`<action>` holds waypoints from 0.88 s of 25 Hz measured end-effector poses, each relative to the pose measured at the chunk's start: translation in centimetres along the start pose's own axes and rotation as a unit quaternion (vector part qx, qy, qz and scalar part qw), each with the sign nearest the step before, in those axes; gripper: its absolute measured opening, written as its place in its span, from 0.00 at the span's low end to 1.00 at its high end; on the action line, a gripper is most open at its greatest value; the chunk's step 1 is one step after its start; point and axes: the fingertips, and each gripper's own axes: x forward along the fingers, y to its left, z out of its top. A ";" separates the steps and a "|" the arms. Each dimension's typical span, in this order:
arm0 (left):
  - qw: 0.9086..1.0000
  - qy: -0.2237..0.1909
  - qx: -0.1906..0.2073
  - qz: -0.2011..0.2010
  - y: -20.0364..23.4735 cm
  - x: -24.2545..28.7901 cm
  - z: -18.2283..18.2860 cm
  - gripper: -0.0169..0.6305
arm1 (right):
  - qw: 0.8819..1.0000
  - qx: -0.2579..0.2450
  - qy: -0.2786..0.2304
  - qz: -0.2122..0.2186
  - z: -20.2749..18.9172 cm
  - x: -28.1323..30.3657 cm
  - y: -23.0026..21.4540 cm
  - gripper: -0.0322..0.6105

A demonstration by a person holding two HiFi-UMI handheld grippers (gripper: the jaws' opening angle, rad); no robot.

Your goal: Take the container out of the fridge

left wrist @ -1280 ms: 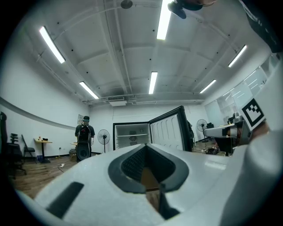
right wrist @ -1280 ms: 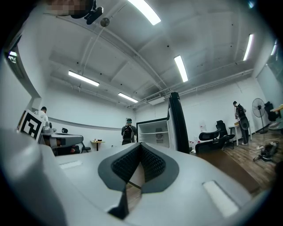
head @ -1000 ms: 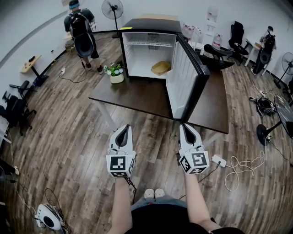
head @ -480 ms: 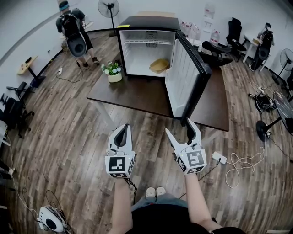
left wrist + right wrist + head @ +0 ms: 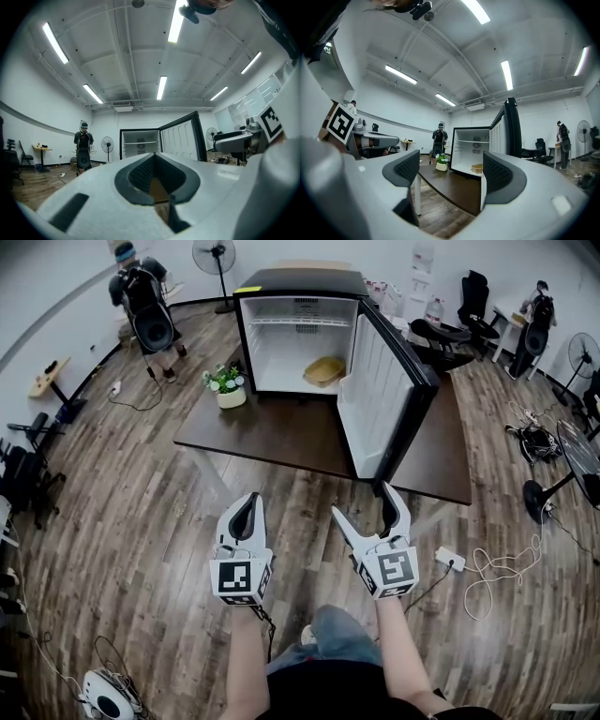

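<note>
A shallow tan container (image 5: 323,370) lies on the floor of the open black mini fridge (image 5: 298,282), which stands on a dark table (image 5: 272,432); the container (image 5: 477,168) also shows in the right gripper view. Both grippers hang level over the wooden floor in front of the table, far from the fridge. My left gripper (image 5: 246,503) is shut with nothing in it; its closed jaws (image 5: 156,158) hide the fridge's lower part. My right gripper (image 5: 365,502) is open, its jaws have just been opening, and nothing is between them (image 5: 451,171).
The fridge door (image 5: 380,399) swings out to the right over the table. A potted plant (image 5: 225,386) stands at the table's left back corner. A person with a backpack (image 5: 145,306) stands far left. A power strip and cable (image 5: 452,566) lie on the floor at right.
My right gripper went from shut to wide open and shifted slightly left. The left gripper kept still. The table and fridge sit a little nearer, and a knee has come forward.
</note>
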 end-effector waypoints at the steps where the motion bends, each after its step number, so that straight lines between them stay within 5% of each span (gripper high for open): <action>1: 1.000 0.000 -0.001 0.000 0.1 0.2 0.0 0.03 | 1.000 0.001 0.000 -0.002 -0.1 0.1 -0.1 0.70; 22: 1.000 0.003 0.008 0.012 6.4 8.6 -2.2 0.04 | 1.000 0.015 -0.014 0.006 -2.1 11.0 -2.1 0.70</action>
